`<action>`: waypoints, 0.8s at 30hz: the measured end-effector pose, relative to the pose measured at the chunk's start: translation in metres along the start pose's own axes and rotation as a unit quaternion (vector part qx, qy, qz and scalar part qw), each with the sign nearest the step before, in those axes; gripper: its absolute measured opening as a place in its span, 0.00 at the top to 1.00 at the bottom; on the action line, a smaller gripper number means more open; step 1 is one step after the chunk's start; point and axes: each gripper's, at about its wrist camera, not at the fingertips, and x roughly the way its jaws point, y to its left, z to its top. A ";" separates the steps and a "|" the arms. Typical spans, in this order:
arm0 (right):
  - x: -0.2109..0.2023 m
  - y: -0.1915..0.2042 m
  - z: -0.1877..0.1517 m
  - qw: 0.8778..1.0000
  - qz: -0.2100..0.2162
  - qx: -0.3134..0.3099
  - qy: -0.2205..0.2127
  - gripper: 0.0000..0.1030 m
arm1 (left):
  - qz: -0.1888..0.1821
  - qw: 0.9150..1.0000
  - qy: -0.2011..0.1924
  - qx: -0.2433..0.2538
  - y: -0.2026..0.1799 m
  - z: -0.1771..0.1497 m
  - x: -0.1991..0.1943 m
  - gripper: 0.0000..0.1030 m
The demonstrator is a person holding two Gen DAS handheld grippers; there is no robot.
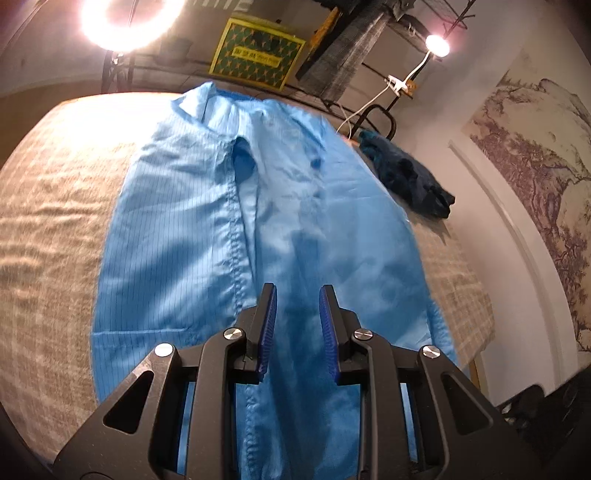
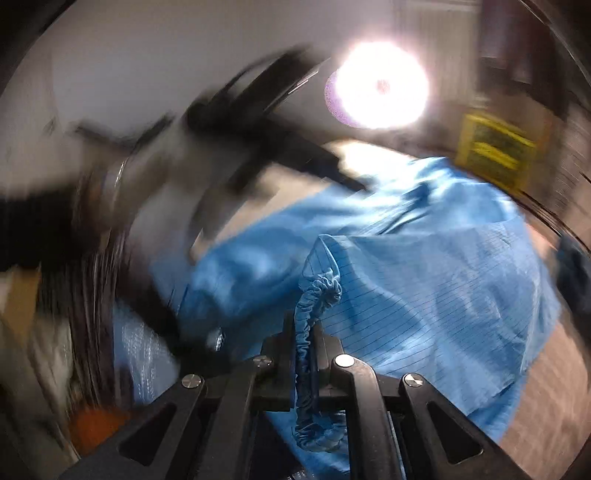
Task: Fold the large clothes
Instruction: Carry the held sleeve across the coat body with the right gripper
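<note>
A large light-blue pinstriped coat (image 1: 229,221) lies spread on the bed, collar at the far end, front placket running down its middle. My left gripper (image 1: 297,295) is open and empty, hovering just above the coat's lower middle. In the blurred right wrist view my right gripper (image 2: 304,325) is shut on the coat's gathered elastic cuff (image 2: 317,291), holding the sleeve (image 2: 424,295) lifted over the coat body (image 2: 258,258). The left gripper's black frame (image 2: 236,147) shows blurred at the upper left of that view.
The bed has a beige checked cover (image 1: 48,221). A dark teal garment (image 1: 410,173) lies crumpled at the bed's right edge. Behind the bed stand a ring light (image 1: 125,18), a green-yellow box (image 1: 255,55), a clip lamp (image 1: 437,45) and a wire rack.
</note>
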 end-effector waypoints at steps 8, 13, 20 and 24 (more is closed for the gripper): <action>0.007 -0.008 -0.037 0.999 0.021 -0.009 0.050 0.97 | -0.006 0.998 0.069 0.000 0.000 -0.017 0.037 0.78; -0.017 -0.014 -0.046 0.999 0.004 -0.009 0.053 0.97 | -0.015 0.996 0.089 0.014 -0.011 -0.026 0.049 0.77; -0.024 -0.008 -0.055 0.998 0.031 -0.001 0.062 0.65 | -0.021 0.994 0.100 0.044 -0.031 -0.038 0.048 0.77; -0.052 -0.042 -0.055 0.994 0.079 0.076 0.006 0.63 | -0.039 0.992 0.094 0.074 -0.049 -0.054 0.029 0.77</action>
